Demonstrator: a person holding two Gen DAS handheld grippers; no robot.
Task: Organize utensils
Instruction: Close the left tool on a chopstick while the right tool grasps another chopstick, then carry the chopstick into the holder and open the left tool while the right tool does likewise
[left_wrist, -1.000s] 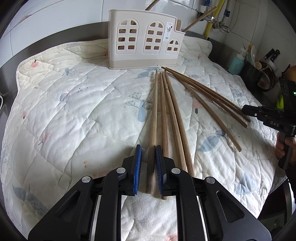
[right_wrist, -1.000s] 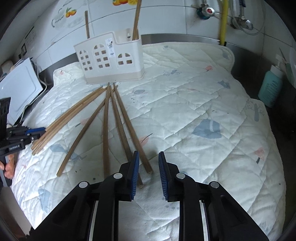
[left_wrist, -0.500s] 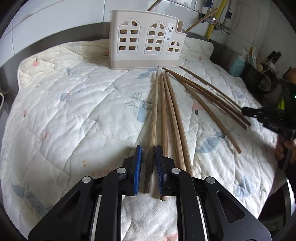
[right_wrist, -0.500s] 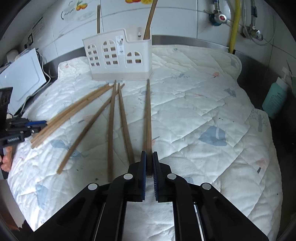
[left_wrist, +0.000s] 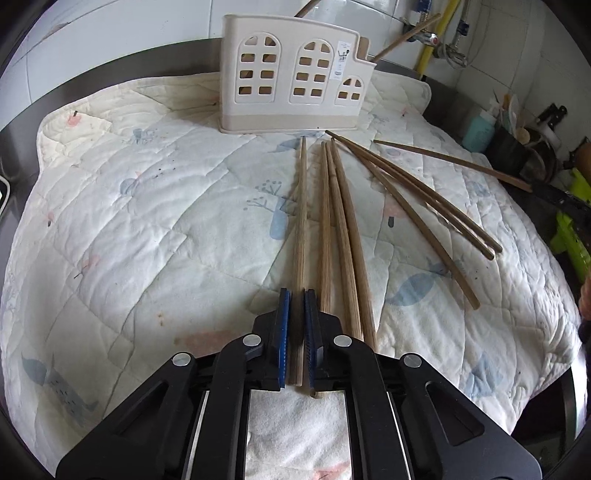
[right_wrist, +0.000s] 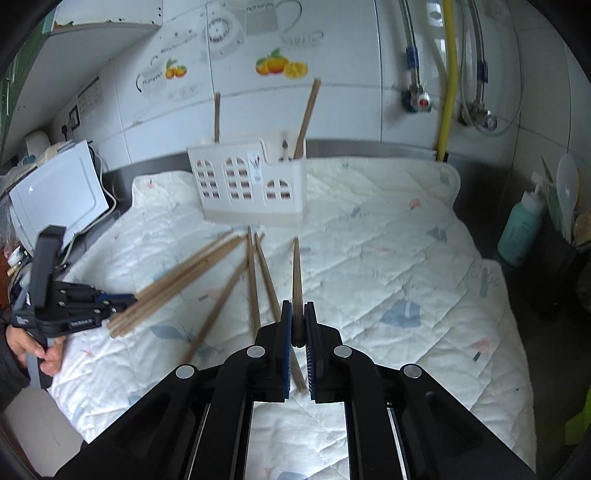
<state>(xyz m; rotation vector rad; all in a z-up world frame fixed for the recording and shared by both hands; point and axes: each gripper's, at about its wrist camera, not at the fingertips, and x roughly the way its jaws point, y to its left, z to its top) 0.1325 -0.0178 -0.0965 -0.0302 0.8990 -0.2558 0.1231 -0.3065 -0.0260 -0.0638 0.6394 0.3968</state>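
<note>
Several long wooden chopsticks (left_wrist: 343, 229) lie on a white quilted mat (left_wrist: 147, 221) in front of a cream utensil holder (left_wrist: 291, 77) that has two sticks standing in it. My left gripper (left_wrist: 297, 295) is shut on the leftmost chopstick (left_wrist: 301, 206), which still rests on the mat. My right gripper (right_wrist: 297, 308) is shut on another chopstick (right_wrist: 296, 273) and holds it lifted off the mat, its tip pointing toward the holder (right_wrist: 251, 188). That raised stick shows at the right in the left wrist view (left_wrist: 450, 164).
A teal soap bottle (right_wrist: 521, 225) and kitchen tools stand at the mat's right edge. A white appliance (right_wrist: 59, 192) sits at the left. Pipes and a yellow hose (right_wrist: 448, 74) run down the tiled back wall. The other hand-held gripper (right_wrist: 74, 310) is at the left.
My left gripper closed on the leftmost chopstick. My right gripper closed on a chopstick and raised it off the mat, tilting up toward the holder.
</note>
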